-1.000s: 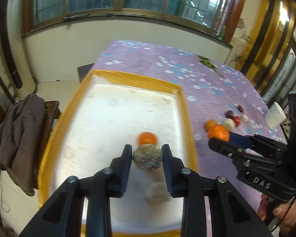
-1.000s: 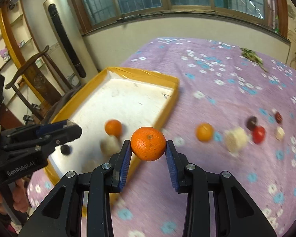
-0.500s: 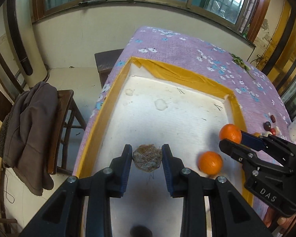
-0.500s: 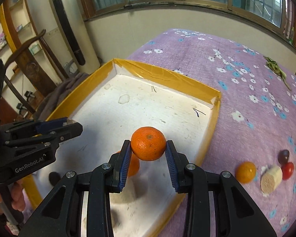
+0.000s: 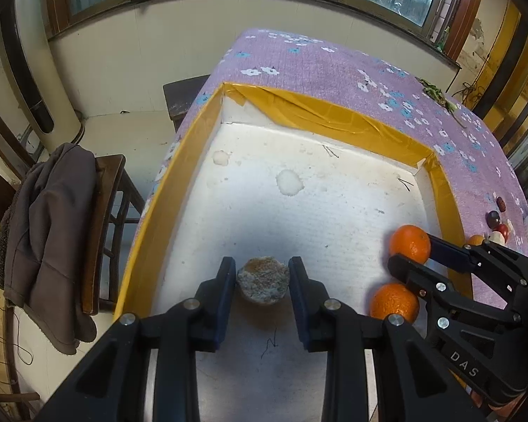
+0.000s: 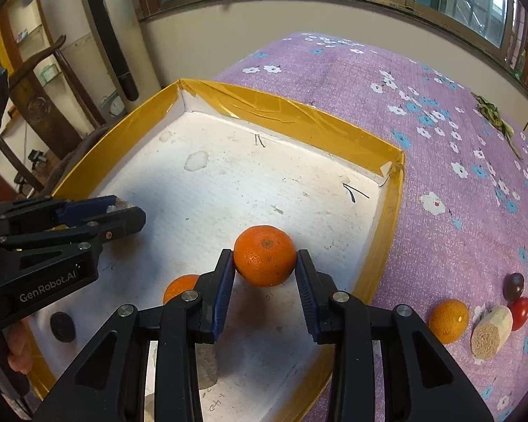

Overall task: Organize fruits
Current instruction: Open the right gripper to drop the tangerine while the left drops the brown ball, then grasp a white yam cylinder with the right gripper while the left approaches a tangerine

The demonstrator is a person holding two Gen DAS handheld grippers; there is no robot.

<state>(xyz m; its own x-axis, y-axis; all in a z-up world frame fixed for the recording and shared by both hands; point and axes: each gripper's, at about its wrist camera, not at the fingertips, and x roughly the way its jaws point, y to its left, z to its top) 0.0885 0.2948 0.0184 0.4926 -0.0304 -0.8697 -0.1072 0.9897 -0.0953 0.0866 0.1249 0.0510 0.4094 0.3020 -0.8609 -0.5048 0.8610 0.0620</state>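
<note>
A: What've you got, & where?

B: R side, a mandarin (image 6: 264, 255), held over the white floor of the yellow-rimmed tray (image 6: 292, 114). Firm-ish but squashy skin, light, rolls easily, so I'm pinching across its widest part, not hard. L side, a rough grey-brown lump (image 5: 263, 279), maybe a dried fruit or husk, can't tell; looks dry, crumbly, grippy.

A: Grippers?

B: My right gripper (image 6: 265, 293) is narrowed onto the mandarin, pads on both flanks. My left gripper (image 5: 262, 299) is clamped on the lump the same way, low over the tray.

A: Anything else in there?

B: 2nd mandarin (image 5: 395, 302) already on the tray floor, near my R fingers. More fruit waiting on the purple table (image 6: 440, 161), well apart.
</note>
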